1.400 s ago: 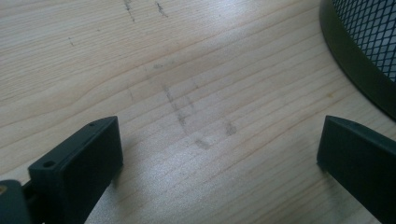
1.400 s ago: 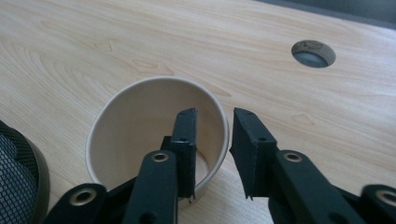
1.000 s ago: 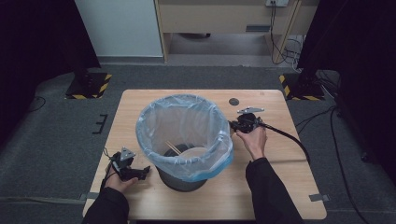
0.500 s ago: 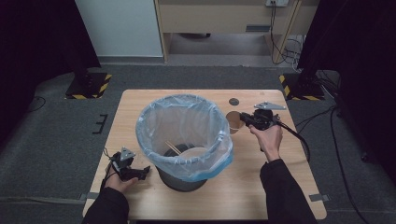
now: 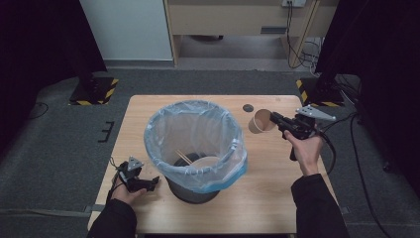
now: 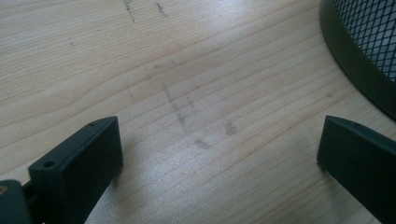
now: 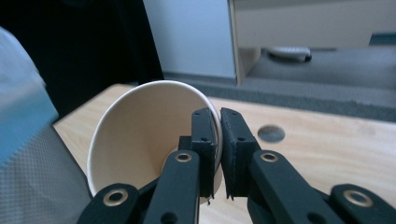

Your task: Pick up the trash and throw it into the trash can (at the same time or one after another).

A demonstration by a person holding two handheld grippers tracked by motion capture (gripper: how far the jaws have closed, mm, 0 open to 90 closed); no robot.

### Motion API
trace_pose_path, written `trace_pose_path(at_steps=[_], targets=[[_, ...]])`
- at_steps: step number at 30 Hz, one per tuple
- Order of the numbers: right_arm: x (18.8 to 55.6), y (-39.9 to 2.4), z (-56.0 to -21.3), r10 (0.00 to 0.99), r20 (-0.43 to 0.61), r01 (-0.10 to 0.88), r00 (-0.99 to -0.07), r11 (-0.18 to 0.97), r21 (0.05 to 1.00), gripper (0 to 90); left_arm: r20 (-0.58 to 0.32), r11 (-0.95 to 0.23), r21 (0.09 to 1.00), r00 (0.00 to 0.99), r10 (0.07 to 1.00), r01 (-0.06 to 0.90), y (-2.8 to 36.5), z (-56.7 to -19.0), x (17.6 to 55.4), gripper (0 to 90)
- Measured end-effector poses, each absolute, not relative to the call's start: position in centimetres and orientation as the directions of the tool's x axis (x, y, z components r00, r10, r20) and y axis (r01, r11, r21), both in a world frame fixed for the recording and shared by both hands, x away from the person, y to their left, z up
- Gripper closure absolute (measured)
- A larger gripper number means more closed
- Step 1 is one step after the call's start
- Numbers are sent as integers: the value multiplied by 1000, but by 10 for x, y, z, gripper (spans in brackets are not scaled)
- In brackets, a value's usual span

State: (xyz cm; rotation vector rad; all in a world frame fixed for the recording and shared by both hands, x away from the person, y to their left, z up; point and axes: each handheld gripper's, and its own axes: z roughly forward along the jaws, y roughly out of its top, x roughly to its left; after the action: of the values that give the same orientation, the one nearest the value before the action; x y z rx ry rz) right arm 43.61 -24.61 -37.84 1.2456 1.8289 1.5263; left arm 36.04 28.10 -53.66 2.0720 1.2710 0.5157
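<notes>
A brown paper cup point(image 5: 260, 121) hangs in the air to the right of the bin, its open mouth turned toward me in the right gripper view point(image 7: 140, 140). My right gripper point(image 5: 274, 120) is shut on the cup's rim, one jaw inside the cup and one outside point(image 7: 218, 140). The black mesh bin point(image 5: 195, 144) with a pale blue liner stands at mid-table, and wooden sticks and a cup lie inside. My left gripper point(image 5: 148, 183) rests open on the table at the front left, nothing between its jaws point(image 6: 219, 154).
A small dark round disc point(image 5: 248, 107) lies on the table behind the cup point(image 7: 271, 133). The bin's black base point(image 6: 359, 56) is close to the right of the left gripper. Cables trail off the table's right side.
My right gripper has moved right and up, away from the bin's rim, with the paper cup now showing in its jaws. The left gripper has kept still.
</notes>
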Motion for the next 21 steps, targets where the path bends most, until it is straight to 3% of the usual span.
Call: trace_pose_path(at_steps=[21], targets=[[391,-275,-306,821,216,113,-529,-184,976,851,-3,-322,700,454,891,637,281,-537,360,0]])
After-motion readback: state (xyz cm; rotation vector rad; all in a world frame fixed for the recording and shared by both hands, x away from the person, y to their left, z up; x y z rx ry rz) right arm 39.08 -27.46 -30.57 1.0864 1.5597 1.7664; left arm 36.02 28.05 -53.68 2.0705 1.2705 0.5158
